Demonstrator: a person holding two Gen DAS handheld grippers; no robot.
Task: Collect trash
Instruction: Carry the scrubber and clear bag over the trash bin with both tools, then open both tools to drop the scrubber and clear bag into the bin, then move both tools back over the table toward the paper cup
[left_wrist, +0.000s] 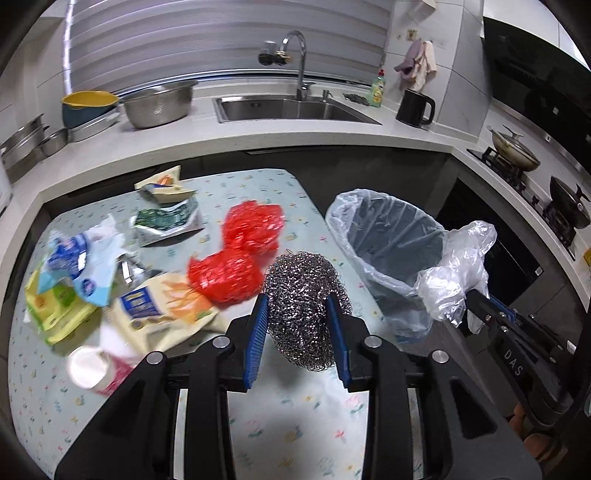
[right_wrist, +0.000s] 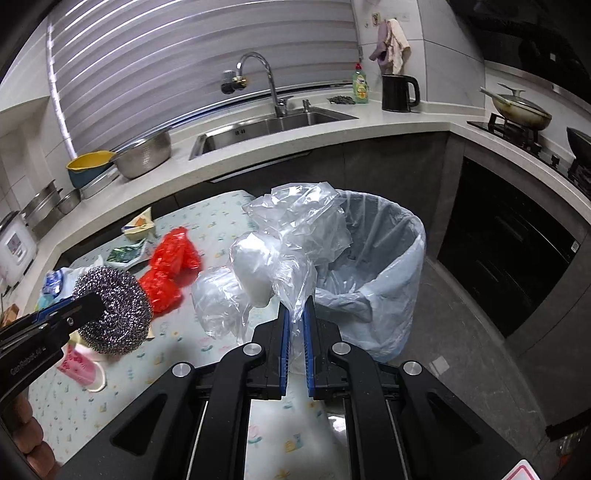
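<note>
Left wrist view, from left to right: crumpled wrappers (left_wrist: 70, 280) lie heaped at the left of the bench (left_wrist: 258, 184), which carries a pale floral cover; a pink-and-white paper cup (left_wrist: 96, 369) lies on its side just in front of the heap. Two further torn packets (left_wrist: 166, 218) lie nearer the far edge. A red plastic bag (left_wrist: 236, 258) rests crumpled near the middle of the bench. The left gripper (left_wrist: 299, 325) has its jaws closed on a steel wool scourer (left_wrist: 303, 295), held clear above the cover, with one blue pad on either side of the ball. A grey trash bin (left_wrist: 391, 251), lined with a translucent bag, stands on the floor just beside the right edge of the bench. At far right the right gripper (left_wrist: 476, 299) holds a clear plastic bag (left_wrist: 458, 266) beside the bin's rim.

Right wrist view, from left to right: the scourer appears at lower left in the left jaws; the right gripper's jaws are nearly together, pinching the neck of the clear plastic bag, which billows upward in front of the bin's near rim. Whether the bag touches the liner cannot be told. Behind, a kitchen counter carries a sink (right_wrist: 266, 129) and a black kettle (right_wrist: 399, 92)
</note>
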